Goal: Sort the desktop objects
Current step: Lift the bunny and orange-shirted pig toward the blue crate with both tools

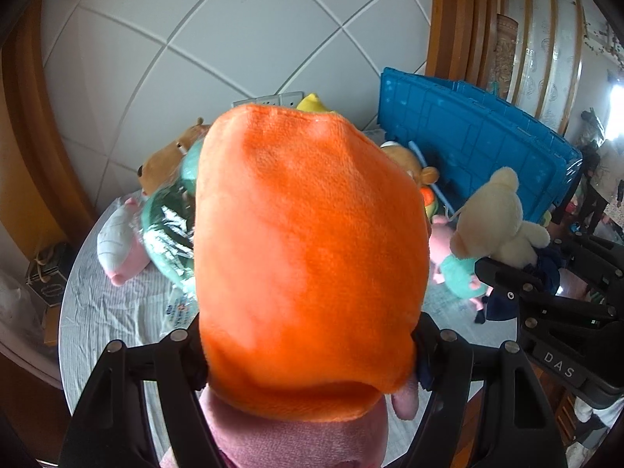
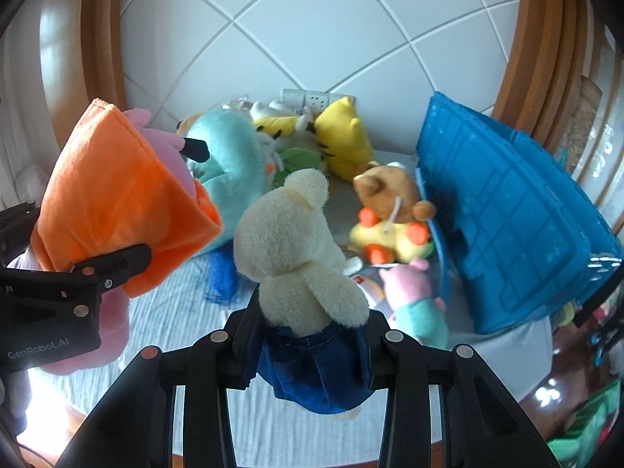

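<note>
**Two plush toys held aloft over a crowded table**

Nearest the lens in the left wrist view, an orange-dressed pink plush (image 1: pixel 308 257) fills the centre of the frame, clamped at its lower sides between the black fingers of the left gripper (image 1: pixel 310 355), whose pads press into the orange fabric from both sides; pink plush shows below the orange hem at the bottom edge. The gripper points downward at a slant toward the table. Seen from the right wrist, the same toy sits at the left of the frame with the left gripper's fingers (image 2: pixel 117 263) closed across it, held above the tabletop.

In the right wrist view, a cream teddy bear in a blue denim skirt (image 2: pixel 300 249) stands at lower centre, the right gripper (image 2: pixel 308 351) closed on its skirt, the fingers pinching the denim from left and right, also tilted down toward the table. The bear hangs clear of the striped cloth (image 2: pixel 175 312) covering the round table.

Behind them, from left to right in that view: a turquoise plush (image 2: pixel 230 160), a yellow striped plush (image 2: pixel 343 140), a brown bear on a yellow toy with orange wheels (image 2: pixel 390 210), a small pink pig in green (image 2: pixel 417 296), and, at the right of the frame, a blue plastic crate (image 2: pixel 507 210) tipped on its side on the table. A white tiled wall (image 2: pixel 312 27) rises behind.
</note>
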A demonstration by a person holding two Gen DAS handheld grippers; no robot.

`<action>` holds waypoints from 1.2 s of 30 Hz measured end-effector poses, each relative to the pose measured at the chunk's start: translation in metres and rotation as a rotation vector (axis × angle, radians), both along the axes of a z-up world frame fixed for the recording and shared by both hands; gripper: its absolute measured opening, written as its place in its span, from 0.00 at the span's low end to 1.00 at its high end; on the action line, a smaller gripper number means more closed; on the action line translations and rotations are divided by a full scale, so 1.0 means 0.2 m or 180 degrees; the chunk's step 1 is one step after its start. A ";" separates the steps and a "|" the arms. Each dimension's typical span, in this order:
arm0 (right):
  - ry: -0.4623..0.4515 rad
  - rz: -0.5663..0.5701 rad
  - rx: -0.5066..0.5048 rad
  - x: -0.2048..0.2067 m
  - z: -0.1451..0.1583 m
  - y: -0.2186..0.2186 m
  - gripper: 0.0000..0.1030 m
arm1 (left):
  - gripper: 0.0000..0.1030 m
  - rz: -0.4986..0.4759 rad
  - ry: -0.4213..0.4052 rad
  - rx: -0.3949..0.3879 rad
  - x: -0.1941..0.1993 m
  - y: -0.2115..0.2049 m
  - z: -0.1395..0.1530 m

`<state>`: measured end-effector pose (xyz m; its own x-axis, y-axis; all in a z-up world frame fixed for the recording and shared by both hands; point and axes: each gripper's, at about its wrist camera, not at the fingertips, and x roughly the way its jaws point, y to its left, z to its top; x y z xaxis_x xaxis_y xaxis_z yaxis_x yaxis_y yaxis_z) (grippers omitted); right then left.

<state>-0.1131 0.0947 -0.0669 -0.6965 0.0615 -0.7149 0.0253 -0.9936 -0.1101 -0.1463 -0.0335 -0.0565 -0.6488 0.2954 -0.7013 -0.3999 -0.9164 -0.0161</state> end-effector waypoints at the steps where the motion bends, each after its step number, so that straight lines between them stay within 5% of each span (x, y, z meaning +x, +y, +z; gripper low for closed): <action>1: 0.0013 0.0001 0.0002 0.01 0.01 0.04 0.36 | 0.72 0.0005 0.0009 0.0006 0.01 0.04 0.01; 20: 0.0199 0.0055 0.0048 0.20 0.21 0.86 0.36 | 0.72 -0.0026 0.0118 0.0022 0.21 0.88 0.17; 36: 0.0450 -0.0106 0.0105 -0.06 0.47 1.15 0.36 | 0.72 -0.0185 0.0350 0.0028 -0.12 1.20 0.40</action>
<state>-0.1247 0.3244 0.0263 -0.7872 0.1082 -0.6071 -0.0258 -0.9894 -0.1429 -0.1694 0.2059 0.0239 -0.7033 0.3407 -0.6240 -0.4522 -0.8916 0.0228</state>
